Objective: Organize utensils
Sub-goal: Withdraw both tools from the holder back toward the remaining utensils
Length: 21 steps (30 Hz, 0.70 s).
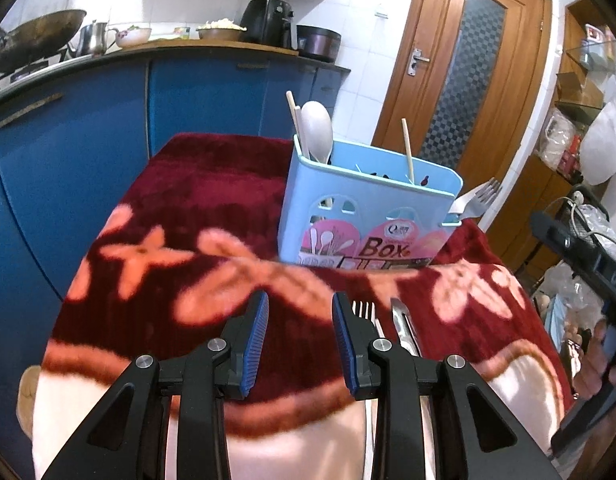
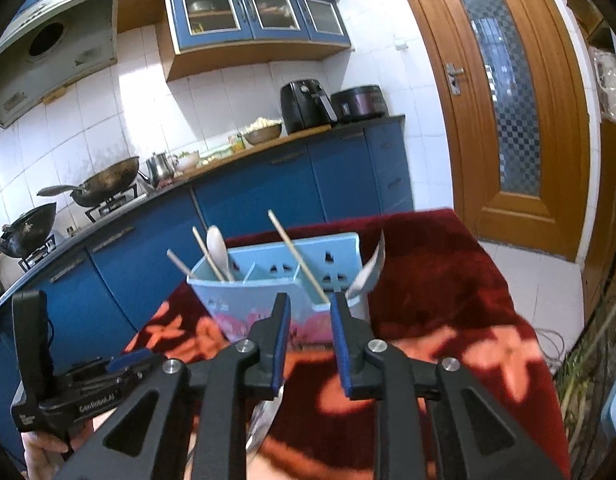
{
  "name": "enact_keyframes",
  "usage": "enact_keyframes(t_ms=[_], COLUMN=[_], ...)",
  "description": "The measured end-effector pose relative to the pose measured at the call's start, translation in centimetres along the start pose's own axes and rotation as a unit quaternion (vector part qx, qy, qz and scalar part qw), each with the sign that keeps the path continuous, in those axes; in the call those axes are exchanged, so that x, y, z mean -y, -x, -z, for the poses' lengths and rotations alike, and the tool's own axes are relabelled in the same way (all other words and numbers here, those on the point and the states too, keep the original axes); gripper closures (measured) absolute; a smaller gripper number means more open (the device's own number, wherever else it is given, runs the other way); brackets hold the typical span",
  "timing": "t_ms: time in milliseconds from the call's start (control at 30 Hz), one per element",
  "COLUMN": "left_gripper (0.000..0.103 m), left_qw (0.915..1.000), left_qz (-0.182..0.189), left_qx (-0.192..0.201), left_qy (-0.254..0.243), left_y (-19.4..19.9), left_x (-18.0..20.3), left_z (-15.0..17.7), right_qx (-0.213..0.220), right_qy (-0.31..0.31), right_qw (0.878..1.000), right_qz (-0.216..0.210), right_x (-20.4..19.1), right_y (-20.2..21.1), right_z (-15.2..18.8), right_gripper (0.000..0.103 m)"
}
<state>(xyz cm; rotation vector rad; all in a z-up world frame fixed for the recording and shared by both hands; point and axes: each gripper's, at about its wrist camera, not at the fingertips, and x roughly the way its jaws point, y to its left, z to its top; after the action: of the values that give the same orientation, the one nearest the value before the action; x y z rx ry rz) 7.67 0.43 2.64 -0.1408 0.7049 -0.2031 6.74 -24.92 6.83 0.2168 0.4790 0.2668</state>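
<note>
Here, in the left wrist view, a light blue utensil box [image 1: 367,216] is standing upright on the far right part of a dark red flowered blanket [image 1: 212,200]. Inside its far left compartment one white spoon [image 1: 316,130] and two chopsticks [image 1: 296,122] are leaning together; a third chopstick [image 1: 407,150] is sticking up from a compartment further right. One metal fork [image 1: 473,200] is poking out at the box's right end, tines pointing up and right. The left gripper [image 1: 300,336] is hovering over the near part of the blanket with its jaws apart and nothing between them. Just right of its right finger, a second fork [image 1: 365,310] and another metal utensil [image 1: 403,326] are lying on the blanket, partly hidden by the finger. The box is standing beyond the gripper, slightly to the right.

Next, in the right wrist view, the same box [image 2: 268,276] is showing its dividers. Two chopsticks [image 2: 206,254] and the white spoon [image 2: 219,250] are sitting at its left end, and one chopstick [image 2: 298,256] is slanting across the middle. A metal utensil [image 2: 367,272] is sticking up at the right end. The right gripper [image 2: 308,340] is hanging just in front of the box, jaws parted and gripping nothing. The left gripper [image 2: 108,376], in a hand [image 2: 48,448], is showing at the near left.
</note>
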Motion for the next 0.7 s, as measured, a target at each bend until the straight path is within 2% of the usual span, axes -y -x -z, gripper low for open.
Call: enact_keyframes(t_ms=[233,700], left_gripper=[0.07,0.07], left_qw=[0.9997,0.9972], left_qz=[0.008,0.015], left_qx=[-0.023,-0.069], left_qy=[-0.005,-0.024], left_y=[0.3,-0.3], left_x=[0.8,2.5], left_z=[1.5,3.9], right_qx=[-0.045,-0.106], right_qy=[-0.025,-0.044], right_qw=[0.999,0.993], right_qz=[0.006,0.018], right_x=[-0.2,1.1], right_y=[0.7,1.3], right_z=[2.5,7.5], right_gripper=[0.073,0.065])
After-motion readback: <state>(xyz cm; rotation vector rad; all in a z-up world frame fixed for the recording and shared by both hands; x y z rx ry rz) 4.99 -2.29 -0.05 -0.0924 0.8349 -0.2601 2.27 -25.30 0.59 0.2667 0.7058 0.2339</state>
